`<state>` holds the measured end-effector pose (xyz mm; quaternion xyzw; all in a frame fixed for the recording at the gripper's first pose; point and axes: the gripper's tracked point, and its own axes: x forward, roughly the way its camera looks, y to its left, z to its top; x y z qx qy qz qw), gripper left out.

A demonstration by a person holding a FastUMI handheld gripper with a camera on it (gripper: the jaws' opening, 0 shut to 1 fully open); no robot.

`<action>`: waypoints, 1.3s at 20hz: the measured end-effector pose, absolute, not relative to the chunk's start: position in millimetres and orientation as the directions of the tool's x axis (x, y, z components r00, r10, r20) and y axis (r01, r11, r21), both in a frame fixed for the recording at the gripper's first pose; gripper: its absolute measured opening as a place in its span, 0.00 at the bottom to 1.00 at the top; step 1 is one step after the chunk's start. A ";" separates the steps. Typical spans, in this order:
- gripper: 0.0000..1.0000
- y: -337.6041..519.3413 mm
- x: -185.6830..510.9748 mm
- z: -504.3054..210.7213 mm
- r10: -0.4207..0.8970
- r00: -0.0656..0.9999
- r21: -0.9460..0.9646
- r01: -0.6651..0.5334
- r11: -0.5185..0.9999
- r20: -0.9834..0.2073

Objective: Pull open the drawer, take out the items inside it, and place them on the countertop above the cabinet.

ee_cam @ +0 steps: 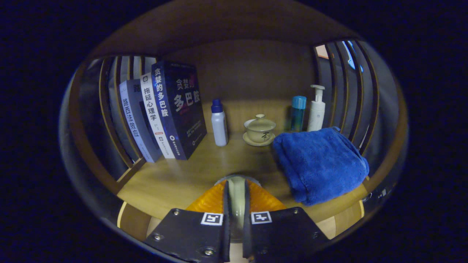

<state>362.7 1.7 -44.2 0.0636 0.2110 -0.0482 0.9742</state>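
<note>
Tool fingers pinch a pale rounded item above the table; looks rigid, smooth, maybe slippery, so grip mid-body.

A pale rounded item sits pinched between the gripper fingers. It hangs just above the wooden surface.

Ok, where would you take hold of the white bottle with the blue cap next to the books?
Around the straight body of the white bottle, from the front: it stands upright, with gaps to the books and the lidded cup for one finger each side. The tongs are shut on a pale item.
</note>
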 end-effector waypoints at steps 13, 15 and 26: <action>0.14 -2.4 400.3 -41.3 -0.094 0.941 0.111 0.137 0.984 -0.325; 0.20 -1.8 396.4 -46.0 -0.097 0.939 0.096 0.135 0.986 -0.331; 0.99 -0.1 353.6 16.6 -0.097 0.984 0.077 0.109 0.991 -0.150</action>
